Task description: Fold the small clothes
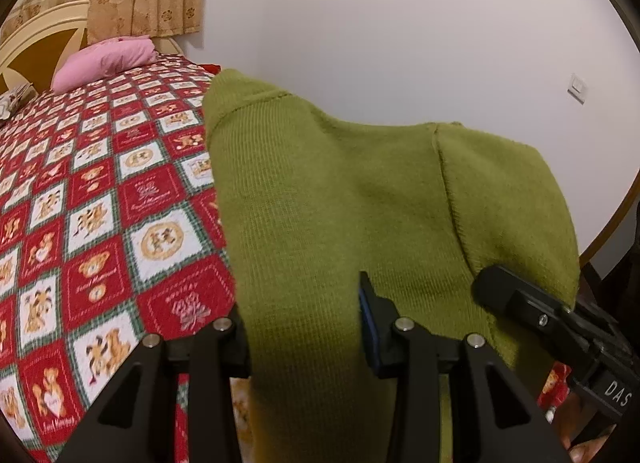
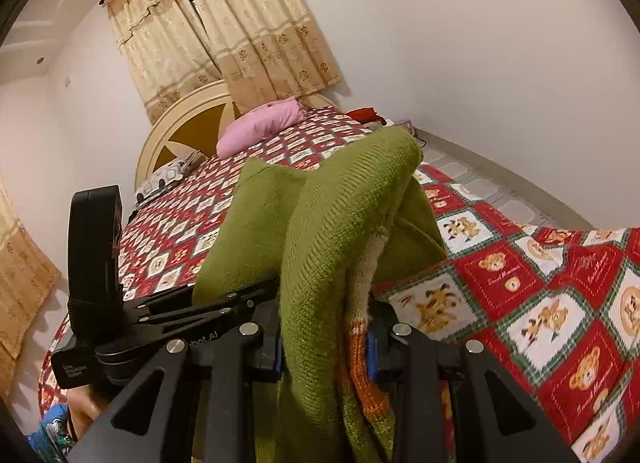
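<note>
So, left gripper (image 1: 306,327): jaws part-way closed with the green knit sweater (image 1: 360,199) bunched between them, cloth filling the gap and draping down over the fingers; gripped, it looks like. The sweater rises from the jaws and spreads up and to the right in the left wrist view, lifted off the bed, a seam line running down its right part. Right gripper (image 1: 520,299) shows at the lower right of that view, its black finger pressed against the sweater's right edge.

In the right wrist view the right gripper (image 2: 324,337) is closed about as narrowly, pinching a thick fold of the same sweater (image 2: 340,223); an orange and cream knit patch (image 2: 362,355) sits right in the jaws. Cloth stands up from the jaws in a hump, with a second flap to the left. Left gripper (image 2: 200,303) is just beside it on the left, at the sweater's other end.

Beyond: red and white teddy-bear bedspread (image 2: 540,295) under everything, pink pillow (image 2: 260,123) near the headboard (image 2: 176,135), patterned curtains (image 2: 224,31) behind, white wall (image 1: 400,23).
</note>
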The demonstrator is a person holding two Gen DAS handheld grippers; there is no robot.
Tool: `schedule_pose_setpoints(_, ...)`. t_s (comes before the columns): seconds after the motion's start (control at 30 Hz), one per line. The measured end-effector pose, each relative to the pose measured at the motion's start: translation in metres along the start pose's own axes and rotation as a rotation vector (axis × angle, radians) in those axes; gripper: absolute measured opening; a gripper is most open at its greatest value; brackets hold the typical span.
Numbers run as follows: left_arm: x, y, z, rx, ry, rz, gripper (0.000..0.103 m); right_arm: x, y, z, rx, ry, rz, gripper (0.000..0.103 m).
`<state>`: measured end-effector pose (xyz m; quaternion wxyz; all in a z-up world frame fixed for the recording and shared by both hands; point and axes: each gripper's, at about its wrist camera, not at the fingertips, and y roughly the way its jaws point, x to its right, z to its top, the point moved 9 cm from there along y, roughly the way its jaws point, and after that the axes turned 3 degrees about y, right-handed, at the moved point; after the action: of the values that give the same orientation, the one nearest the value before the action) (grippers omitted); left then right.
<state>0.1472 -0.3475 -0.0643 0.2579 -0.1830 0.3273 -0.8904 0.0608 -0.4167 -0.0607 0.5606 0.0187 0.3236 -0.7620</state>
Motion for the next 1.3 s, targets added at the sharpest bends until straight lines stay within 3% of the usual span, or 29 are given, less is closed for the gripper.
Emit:
schedule_pose_setpoints(0.43, -0.006, 0.06, 0.024, -0.031, -0.005, 0.04, 0.04, 0.041, 0.057, 0.026, -0.002, 0.013, -0.074, 0.03)
schedule_pose_setpoints(0.7, -0.009, 0.089, 0.026, -0.067, -0.024, 0.069, 0.04, 0.077, 0.086, 0.024, -0.025, 0.054, -0.134, 0.029)
schedule_pose_setpoints(0.93, -0.013, 0.1, 0.023, -0.09, -0.073, 0.048, 0.042, 0.108, 0.107, 0.013, -0.092, 0.132, -0.17, 0.029)
schedule_pose_setpoints(1.13, -0.023, 0.112, 0.021, -0.126, -0.149, 0.01, 0.053, 0.123, 0.12, 0.006, -0.149, 0.205, -0.159, 0.03)
schedule_pose_setpoints(1.27, -0.035, 0.122, 0.017, -0.16, -0.235, -0.023, 0.074, 0.13, 0.127, 0.001, -0.18, 0.262, -0.143, 0.034)
schedule_pose_setpoints(1.3, -0.039, 0.125, 0.016, -0.167, -0.269, -0.051, 0.075, 0.134, 0.129, -0.001, -0.187, 0.297, -0.124, 0.035)
